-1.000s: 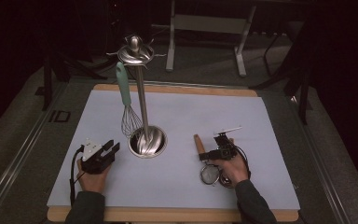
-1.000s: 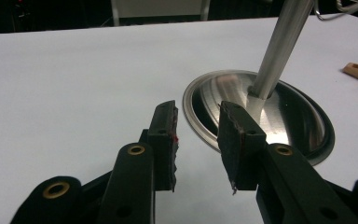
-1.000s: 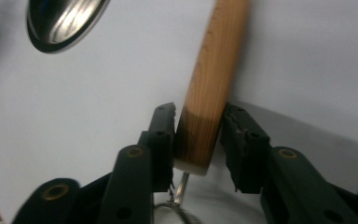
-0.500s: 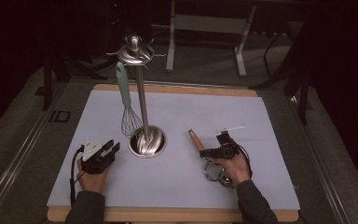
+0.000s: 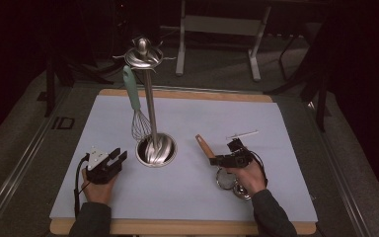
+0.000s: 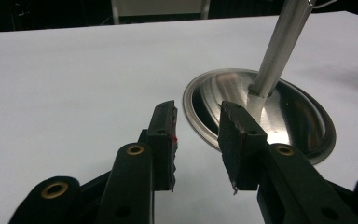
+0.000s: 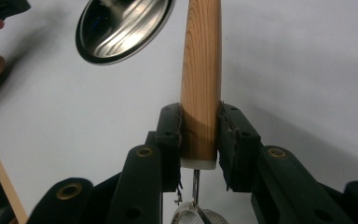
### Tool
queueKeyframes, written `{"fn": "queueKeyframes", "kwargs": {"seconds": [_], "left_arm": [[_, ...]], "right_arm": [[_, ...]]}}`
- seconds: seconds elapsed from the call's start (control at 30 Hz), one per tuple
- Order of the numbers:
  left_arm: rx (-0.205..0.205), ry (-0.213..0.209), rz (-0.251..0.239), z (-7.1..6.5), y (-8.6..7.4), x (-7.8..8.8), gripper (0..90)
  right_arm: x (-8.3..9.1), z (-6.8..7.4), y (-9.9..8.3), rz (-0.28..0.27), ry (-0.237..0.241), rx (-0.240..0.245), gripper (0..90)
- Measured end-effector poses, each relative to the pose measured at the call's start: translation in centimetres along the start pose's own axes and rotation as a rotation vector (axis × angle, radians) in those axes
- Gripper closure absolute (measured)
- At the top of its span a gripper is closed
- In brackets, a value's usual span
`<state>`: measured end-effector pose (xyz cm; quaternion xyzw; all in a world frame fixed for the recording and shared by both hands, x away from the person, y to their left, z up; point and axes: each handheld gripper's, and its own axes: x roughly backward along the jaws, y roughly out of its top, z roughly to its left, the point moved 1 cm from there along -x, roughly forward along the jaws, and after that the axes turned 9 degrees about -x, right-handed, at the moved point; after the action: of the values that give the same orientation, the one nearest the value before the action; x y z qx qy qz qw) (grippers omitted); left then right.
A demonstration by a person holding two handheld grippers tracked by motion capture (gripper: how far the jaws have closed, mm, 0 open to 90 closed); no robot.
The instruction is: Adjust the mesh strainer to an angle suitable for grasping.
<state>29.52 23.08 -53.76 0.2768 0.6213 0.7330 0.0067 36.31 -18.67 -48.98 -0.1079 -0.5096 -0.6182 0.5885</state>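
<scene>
My right gripper [image 5: 216, 159] is shut on the wooden handle [image 7: 200, 70] of a small mesh strainer [image 5: 225, 178]. The handle [image 5: 205, 146] points toward the stand, and the mesh bowl [image 7: 193, 218] hangs below the jaws. A steel utensil stand [image 5: 149, 108] rises from its round base [image 5: 156, 149]. A whisk with a teal handle [image 5: 132, 91] hangs from the stand's top. My left gripper [image 5: 120, 156] rests on the mat, left of the base [image 6: 261, 114]. The left gripper [image 6: 198, 114] is open with nothing between its jaws, which have just opened a little further.
A pale mat [image 5: 202, 113] covers a wooden board [image 5: 177, 94]. A thin white stick [image 5: 242, 134] lies on the mat behind the right hand. A dark floor and metal frame legs [image 5: 217, 44] lie beyond the table's far edge.
The right gripper has closed on the wooden handle and risen slightly with it. The left hand has stayed in place.
</scene>
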Motion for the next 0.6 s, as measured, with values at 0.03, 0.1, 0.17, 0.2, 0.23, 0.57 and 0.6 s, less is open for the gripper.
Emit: {"fn": "queueKeyframes", "kwargs": {"seconds": [0.03,0.1,0.17,0.2,0.23,0.57,0.6], "left_arm": [[0.000,0.000,0.000,0.0,0.0,0.0,67.0],[0.001,0.000,0.000,0.0,0.0,0.0,67.0],[0.000,0.000,0.001,0.0,0.0,0.0,67.0],[0.001,0.001,0.000,0.0,0.0,0.0,67.0],[0.002,0.001,0.000,0.0,0.0,0.0,67.0],[0.004,-0.001,0.006,0.0,0.0,-0.1,66.9],[0.002,-0.001,0.007,0.0,-0.1,-0.1,66.9]], "right_arm": [[0.1,0.1,0.1,-0.003,0.001,0.008,71.0],[0.2,0.2,0.2,-0.005,0.004,0.018,71.0],[0.5,0.5,0.5,-0.013,0.016,0.034,71.0],[0.6,0.5,0.6,-0.020,0.017,0.043,71.1],[0.7,0.6,0.7,-0.022,0.017,0.050,71.0],[2.2,1.1,1.5,-0.057,0.047,0.091,71.1],[2.3,1.1,1.6,-0.055,0.054,0.097,71.0]]}}
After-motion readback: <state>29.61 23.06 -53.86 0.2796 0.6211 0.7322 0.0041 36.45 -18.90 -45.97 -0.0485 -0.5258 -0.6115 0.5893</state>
